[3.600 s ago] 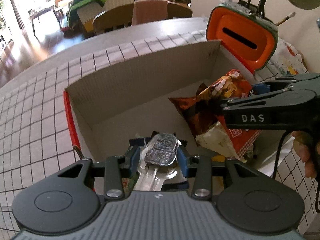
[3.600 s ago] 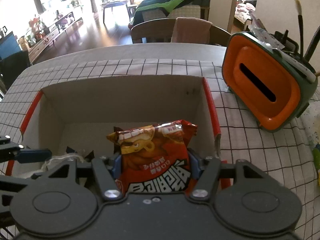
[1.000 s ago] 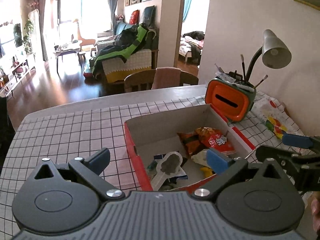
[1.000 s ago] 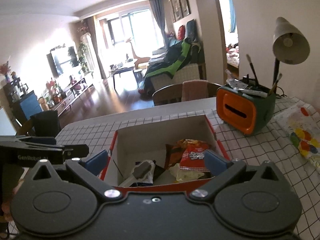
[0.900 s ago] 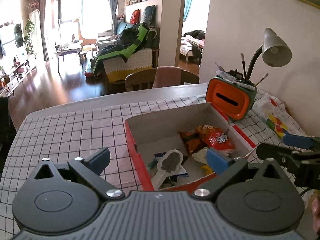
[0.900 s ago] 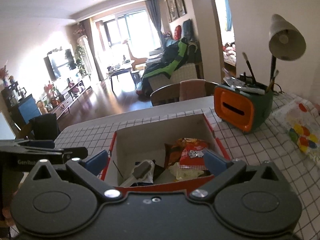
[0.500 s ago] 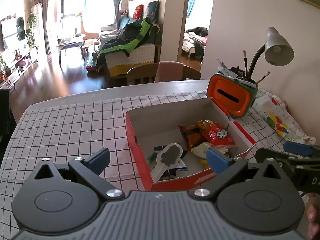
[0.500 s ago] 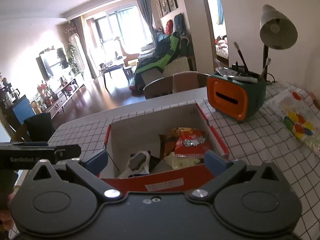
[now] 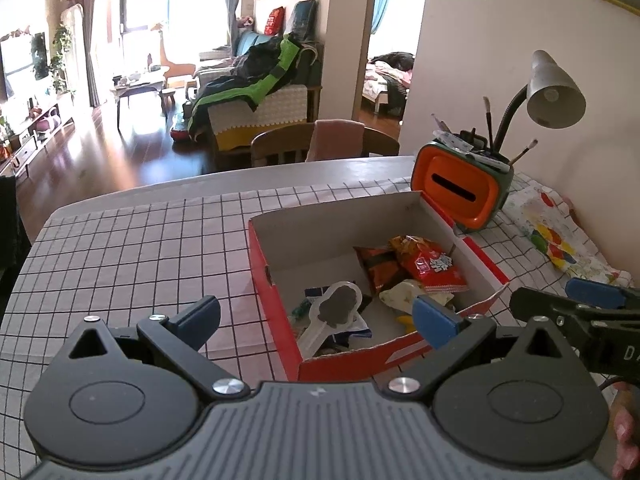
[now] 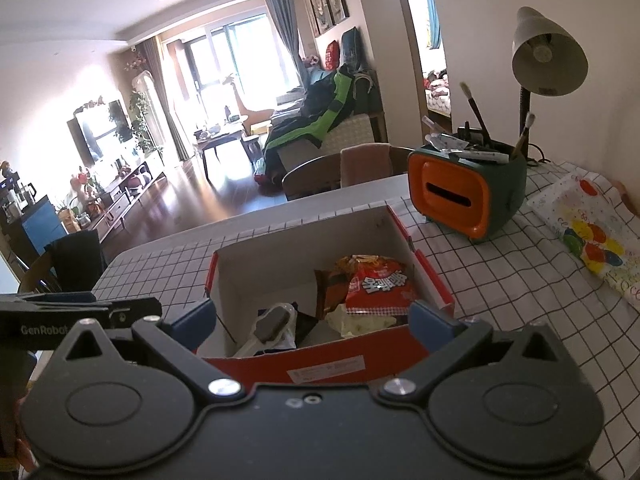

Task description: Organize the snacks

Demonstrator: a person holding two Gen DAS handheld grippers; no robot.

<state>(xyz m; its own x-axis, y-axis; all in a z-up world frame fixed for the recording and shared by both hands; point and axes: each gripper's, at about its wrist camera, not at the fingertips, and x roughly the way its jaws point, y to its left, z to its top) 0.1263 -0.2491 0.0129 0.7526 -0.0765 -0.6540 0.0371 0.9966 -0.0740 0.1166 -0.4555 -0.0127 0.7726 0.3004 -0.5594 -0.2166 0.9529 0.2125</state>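
My left wrist camera sits behind my left gripper (image 9: 316, 316), looking forward and slightly down along its spread fingers from the near-left corner of the red box (image 9: 276, 280). My right wrist camera sits behind my right gripper (image 10: 314, 318), facing the red box (image 10: 328, 364) head-on across its near wall, tilted higher so the ceiling shows. Both views stand near the box and share its interior, the orange holder (image 9: 460, 190) (image 10: 450, 194), the lamp (image 9: 554, 98) (image 10: 548, 58), the checked tablecloth (image 9: 128, 248) (image 10: 504, 280) and the living room beyond. Each view catches the opposite gripper at its edge.

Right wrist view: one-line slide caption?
Open right gripper above red box holding snack packets.
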